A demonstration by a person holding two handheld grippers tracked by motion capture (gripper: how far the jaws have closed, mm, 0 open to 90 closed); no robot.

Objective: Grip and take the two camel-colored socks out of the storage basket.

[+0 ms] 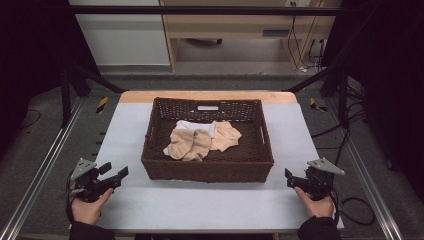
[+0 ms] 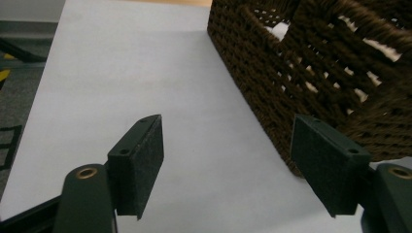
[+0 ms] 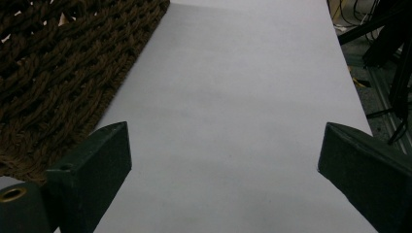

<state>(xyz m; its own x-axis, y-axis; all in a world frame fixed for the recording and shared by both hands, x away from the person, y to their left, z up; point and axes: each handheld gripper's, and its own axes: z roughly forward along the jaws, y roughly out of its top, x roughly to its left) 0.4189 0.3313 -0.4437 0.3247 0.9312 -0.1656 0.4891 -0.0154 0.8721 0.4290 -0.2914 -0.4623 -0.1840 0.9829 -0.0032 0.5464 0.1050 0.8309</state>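
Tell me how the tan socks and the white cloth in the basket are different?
The tan socks lie on top, in plain sight; the white cloth sits underneath and peeks out behind them. The tan socks are peachy beige, while the white cloth is bright white. More of the tan socks shows than of the white cloth. Both are soft things lying inside the brown woven basket.

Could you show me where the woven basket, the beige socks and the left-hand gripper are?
woven basket (image 1: pixel 207 170): high view, on its front wall.
beige socks (image 1: pixel 192 145): high view, on the middle of the nearer sock.
left gripper (image 1: pixel 116 173): high view, midway between its open fingertips.
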